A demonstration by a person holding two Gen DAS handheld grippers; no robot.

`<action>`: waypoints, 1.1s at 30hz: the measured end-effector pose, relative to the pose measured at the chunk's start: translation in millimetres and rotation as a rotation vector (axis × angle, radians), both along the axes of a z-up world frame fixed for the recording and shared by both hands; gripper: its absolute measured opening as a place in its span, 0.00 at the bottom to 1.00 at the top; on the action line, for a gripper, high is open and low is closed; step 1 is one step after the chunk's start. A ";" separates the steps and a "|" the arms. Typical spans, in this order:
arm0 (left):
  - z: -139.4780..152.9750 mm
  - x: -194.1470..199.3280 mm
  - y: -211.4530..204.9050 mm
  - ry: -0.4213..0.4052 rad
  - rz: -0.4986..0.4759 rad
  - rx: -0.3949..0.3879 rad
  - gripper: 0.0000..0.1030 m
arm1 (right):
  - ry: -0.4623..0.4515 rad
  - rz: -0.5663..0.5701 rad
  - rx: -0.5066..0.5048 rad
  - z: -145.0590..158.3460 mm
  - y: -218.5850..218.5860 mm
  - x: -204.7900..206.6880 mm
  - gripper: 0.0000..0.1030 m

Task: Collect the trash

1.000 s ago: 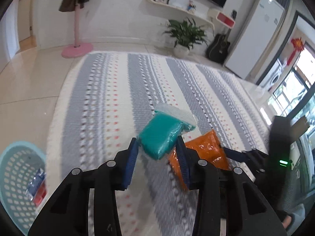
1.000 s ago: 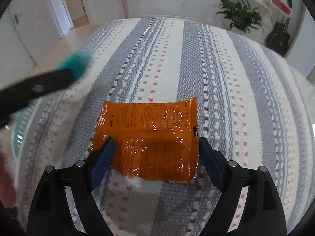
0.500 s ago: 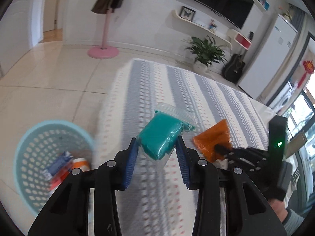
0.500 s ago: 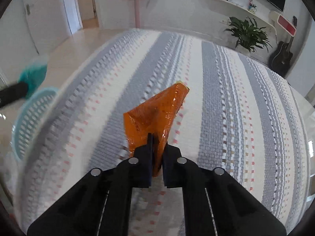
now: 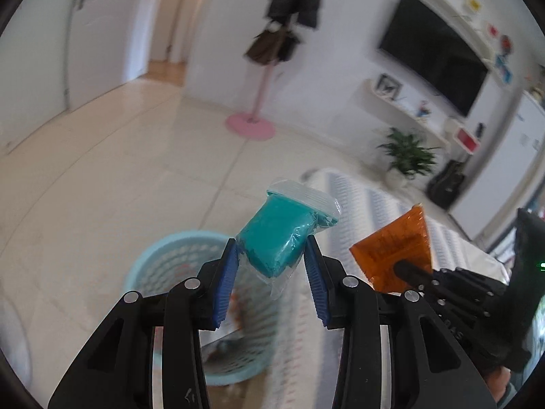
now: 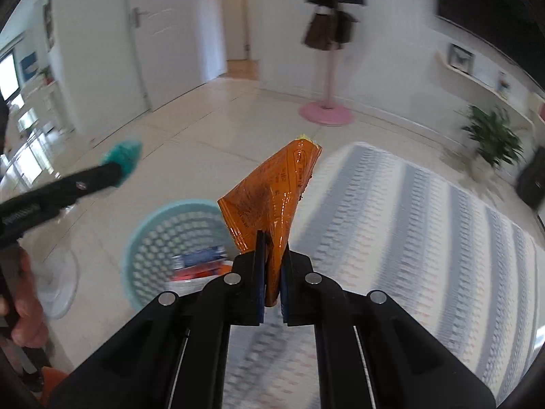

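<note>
**A:** Start big. Where does the basket (image 5: 190, 266) lie from the two tools?

**B:** It stands on the tiled floor (image 5: 102, 177), just off the edge of the striped rug (image 6: 425, 238). In both wrist views it sits low and a little left of centre, below and ahead of the fingers. It already has a few packets in it.

**A:** Which tool is nearer to it?

**B:** Hard to call. In its own view the left gripper (image 5: 270, 266) hangs over the basket's rim, with the basket showing between and under its fingers. The right gripper (image 6: 272, 272) has the basket just left of its tips. My guess is the left one is better lined up for a drop.

**A:** And the jaws?

**B:** The left pair is partly spread and pinches the teal packet (image 5: 279, 238) across its width; the clear sealed end points up and to the right. The right pair is pressed nearly together on the lower corner of the orange wrapper (image 6: 272, 201), whose long axis rises up and away from the tips.

**A:** So the next move?

**B:** Probably carry each one over the opening, then let go.
</note>
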State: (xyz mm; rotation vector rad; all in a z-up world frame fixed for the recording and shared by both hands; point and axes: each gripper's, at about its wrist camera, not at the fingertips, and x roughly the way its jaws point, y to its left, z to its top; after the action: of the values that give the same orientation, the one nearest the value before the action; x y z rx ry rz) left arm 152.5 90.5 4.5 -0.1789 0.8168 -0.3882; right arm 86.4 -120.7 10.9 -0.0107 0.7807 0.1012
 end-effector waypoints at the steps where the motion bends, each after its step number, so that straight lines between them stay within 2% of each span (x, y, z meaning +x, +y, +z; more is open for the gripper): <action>1: -6.3 3.6 6.6 0.027 0.014 0.004 0.37 | 0.023 0.016 0.001 -4.8 11.4 7.4 0.05; 8: -80.9 33.5 40.7 0.237 0.094 -0.011 0.37 | 0.213 0.065 0.040 -65.3 61.5 43.2 0.05; 11: -98.0 40.9 44.7 0.273 0.111 0.014 0.38 | 0.255 0.077 0.031 -86.7 73.8 47.1 0.06; 13: -105.0 44.6 48.4 0.292 0.116 -0.001 0.39 | 0.281 0.080 0.033 -98.4 78.5 50.5 0.07; 14: -106.2 45.5 49.0 0.294 0.122 0.003 0.41 | 0.287 0.081 0.035 -102.6 78.9 50.5 0.08; 15: -106.0 45.7 49.0 0.293 0.124 0.008 0.48 | 0.293 0.083 0.035 -104.5 80.3 51.6 0.11; 16: -104.8 44.8 49.4 0.286 0.125 0.009 0.54 | 0.296 0.083 0.035 -105.0 81.3 52.9 0.19; 17: -104.9 46.6 45.2 0.281 0.124 0.013 0.55 | 0.297 0.079 0.036 -105.8 80.7 53.5 0.25; 19: -101.8 43.9 44.7 0.267 0.123 0.020 0.56 | 0.287 0.074 0.038 -105.9 78.4 54.5 0.46; 20: -98.5 42.0 45.2 0.257 0.124 0.017 0.56 | 0.273 0.065 0.029 -103.8 77.8 53.8 0.49; 25: -77.8 33.3 44.3 0.194 0.143 -0.009 0.57 | 0.249 0.050 0.060 -92.1 62.7 41.7 0.49; 28: -57.0 19.1 35.4 0.137 0.131 -0.022 0.57 | 0.192 0.033 0.060 -67.2 47.5 17.7 0.49; 32: -8.7 -16.4 7.1 0.025 0.077 -0.022 0.58 | 0.102 0.002 0.050 -29.2 18.8 -27.4 0.50; 33: 2.7 -29.2 -1.6 -0.004 0.060 -0.017 0.63 | 0.072 -0.006 0.046 -18.4 11.1 -41.4 0.54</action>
State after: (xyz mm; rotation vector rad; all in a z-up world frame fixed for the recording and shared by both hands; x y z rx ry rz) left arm 123.3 88.9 7.2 -0.2177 0.8026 -0.3385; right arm 45.0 -109.6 -7.5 0.0395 0.8499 0.1143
